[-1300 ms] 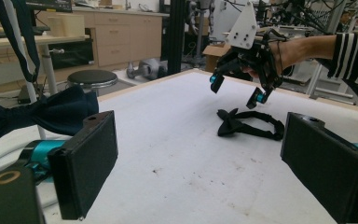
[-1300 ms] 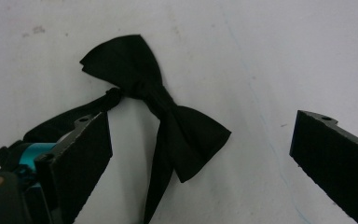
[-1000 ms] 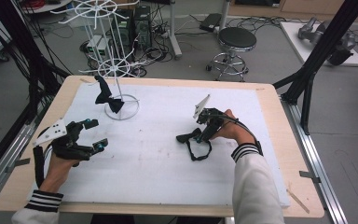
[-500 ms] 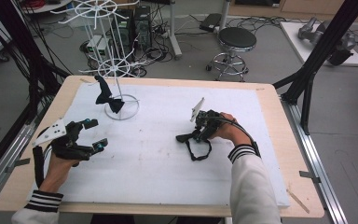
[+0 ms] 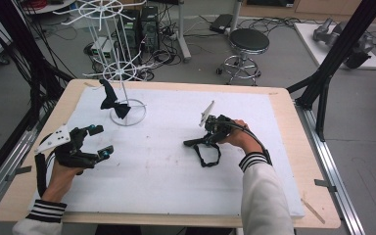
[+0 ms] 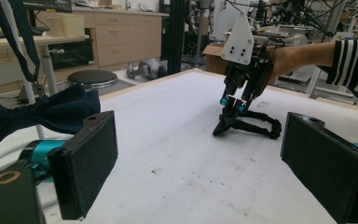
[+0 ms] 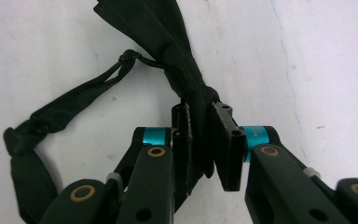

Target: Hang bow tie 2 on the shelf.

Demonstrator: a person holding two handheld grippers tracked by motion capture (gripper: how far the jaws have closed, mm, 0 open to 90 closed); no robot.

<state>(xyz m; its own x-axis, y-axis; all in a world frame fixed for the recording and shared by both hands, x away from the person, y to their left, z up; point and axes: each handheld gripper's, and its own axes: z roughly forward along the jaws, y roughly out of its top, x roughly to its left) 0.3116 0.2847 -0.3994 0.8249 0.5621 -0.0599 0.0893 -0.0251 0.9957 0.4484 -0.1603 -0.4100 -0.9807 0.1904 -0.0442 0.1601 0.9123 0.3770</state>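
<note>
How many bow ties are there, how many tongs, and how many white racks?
Bow ties: 2, a black one pinched in the right tongs and a dark one hanging on the rack
Tongs: 2, left tongs and right tongs
White wire rack: 1
Total: 5

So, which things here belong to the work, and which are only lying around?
In the job:
right gripper, shut on the black bow tie
left gripper, open
white rack with a dark bow tie

Lying about:
stool
</note>
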